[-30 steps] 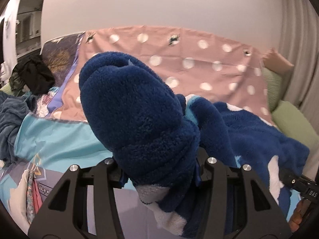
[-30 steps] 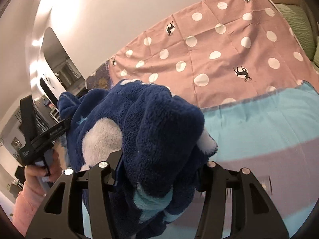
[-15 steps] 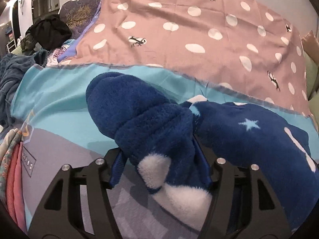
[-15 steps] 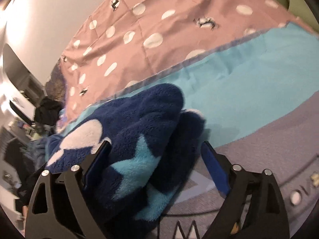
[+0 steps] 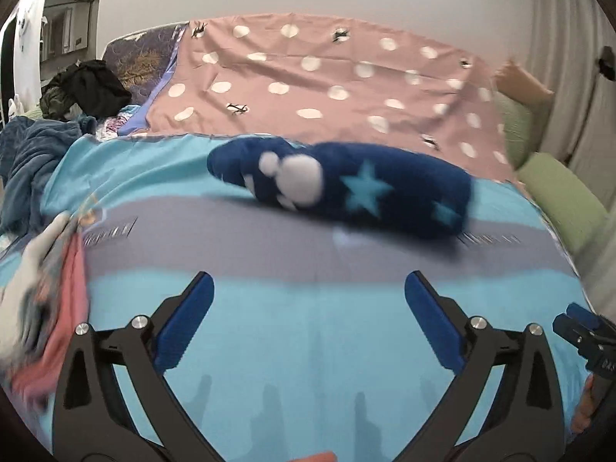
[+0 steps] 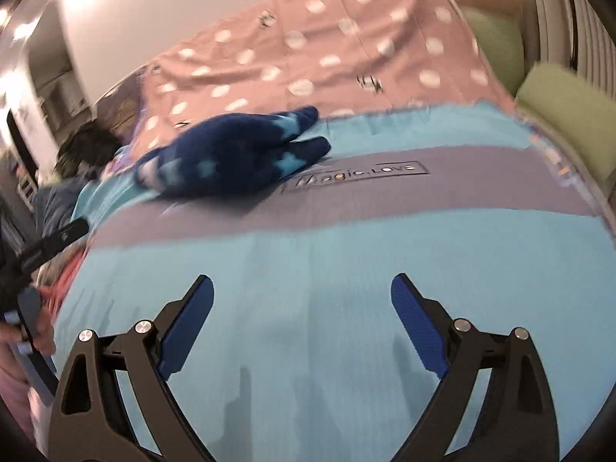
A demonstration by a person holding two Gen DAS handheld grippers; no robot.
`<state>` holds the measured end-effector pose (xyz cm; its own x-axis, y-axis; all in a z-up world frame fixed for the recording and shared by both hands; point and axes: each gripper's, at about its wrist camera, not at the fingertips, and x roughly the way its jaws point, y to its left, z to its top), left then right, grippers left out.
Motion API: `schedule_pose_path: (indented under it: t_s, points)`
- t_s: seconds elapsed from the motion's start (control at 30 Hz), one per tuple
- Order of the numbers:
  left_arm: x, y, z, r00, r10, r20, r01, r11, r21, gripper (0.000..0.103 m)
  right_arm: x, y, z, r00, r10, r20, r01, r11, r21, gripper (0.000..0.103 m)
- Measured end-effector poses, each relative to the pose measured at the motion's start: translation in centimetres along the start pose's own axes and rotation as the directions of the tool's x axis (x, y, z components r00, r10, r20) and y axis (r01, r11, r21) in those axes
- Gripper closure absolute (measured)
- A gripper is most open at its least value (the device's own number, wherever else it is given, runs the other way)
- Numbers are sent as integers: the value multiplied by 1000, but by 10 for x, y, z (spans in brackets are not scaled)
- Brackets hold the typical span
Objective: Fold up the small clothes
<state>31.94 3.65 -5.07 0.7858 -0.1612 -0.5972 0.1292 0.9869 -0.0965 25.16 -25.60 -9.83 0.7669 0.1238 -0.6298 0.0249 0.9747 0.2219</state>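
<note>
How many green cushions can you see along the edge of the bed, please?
2: a near green cushion by the blue cover's corner, and a farther green cushion beside the pink spotted sheet. Others may lie out of frame.

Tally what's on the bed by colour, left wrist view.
Navy fleece garment: 1
Pink dotted sheet: 1
Green cushions: 2
Black clothes pile: 1
Dark blue blanket: 1
Pink-and-white clothes, blurred: 1 heap
Total: 7
</note>
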Motion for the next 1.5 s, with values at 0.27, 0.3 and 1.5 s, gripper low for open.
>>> schedule_pose_path:
  t_s: [0.27, 0.3, 1.5]
  points:
    - [-138, -53, -68, 993, 5, 115, -17, 994, 109, 2, -141, 37, -71, 993, -2, 118, 8, 999, -52, 7]
    - [-151, -57, -75, 993, -15, 114, 2, 993, 114, 2, -150, 39, -73, 992, 0, 126, 6, 999, -46, 7]
    - [-286, -85, -152, 980, -65, 187, 31, 983, 183, 2, -247, 83, -130, 972, -66, 227, 86, 993, -79, 6]
